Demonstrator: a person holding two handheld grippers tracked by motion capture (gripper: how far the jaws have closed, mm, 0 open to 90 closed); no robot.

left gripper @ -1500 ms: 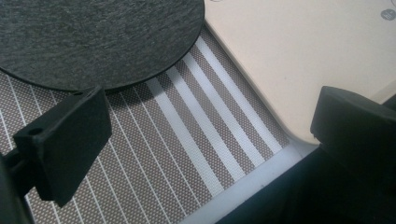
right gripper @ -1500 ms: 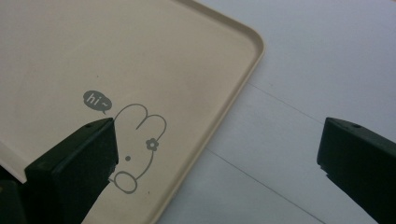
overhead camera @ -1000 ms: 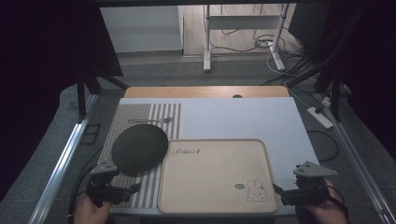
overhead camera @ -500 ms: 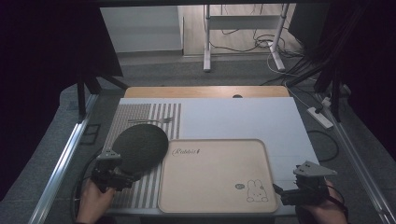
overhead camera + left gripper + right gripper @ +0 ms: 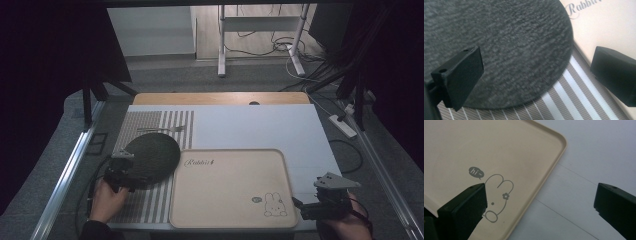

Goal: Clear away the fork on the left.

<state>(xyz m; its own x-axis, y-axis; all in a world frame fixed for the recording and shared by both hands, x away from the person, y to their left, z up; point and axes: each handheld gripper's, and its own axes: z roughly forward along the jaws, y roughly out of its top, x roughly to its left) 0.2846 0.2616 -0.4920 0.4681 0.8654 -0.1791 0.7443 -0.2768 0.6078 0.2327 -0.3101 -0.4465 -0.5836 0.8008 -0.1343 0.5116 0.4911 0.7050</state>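
A dark grey round felt mat [image 5: 150, 156] [image 5: 506, 45] lies on a striped placemat [image 5: 150, 200], its right edge reaching a beige tray [image 5: 230, 185] printed with a rabbit. My left gripper [image 5: 131, 179] [image 5: 536, 75] is open at the mat's near-left edge, its jaws wide apart just over the mat's rim. My right gripper [image 5: 300, 207] [image 5: 540, 205] hovers open at the tray's near right corner [image 5: 554, 147], one jaw over the rabbit drawing [image 5: 496, 197], the other over the white table surface [image 5: 599, 152]. A fork [image 5: 162, 129] lies at the far end of the placemat.
The white table top [image 5: 260, 125] stretches behind and to the right of the tray. A wooden strip [image 5: 220, 98] borders its far edge. Metal frame rails [image 5: 70, 170] run along both sides, and a power strip [image 5: 342, 126] with cables lies on the floor at right.
My left gripper has moved forward from the placemat's near-left corner up to the round mat's near edge. The right gripper has stayed in place.
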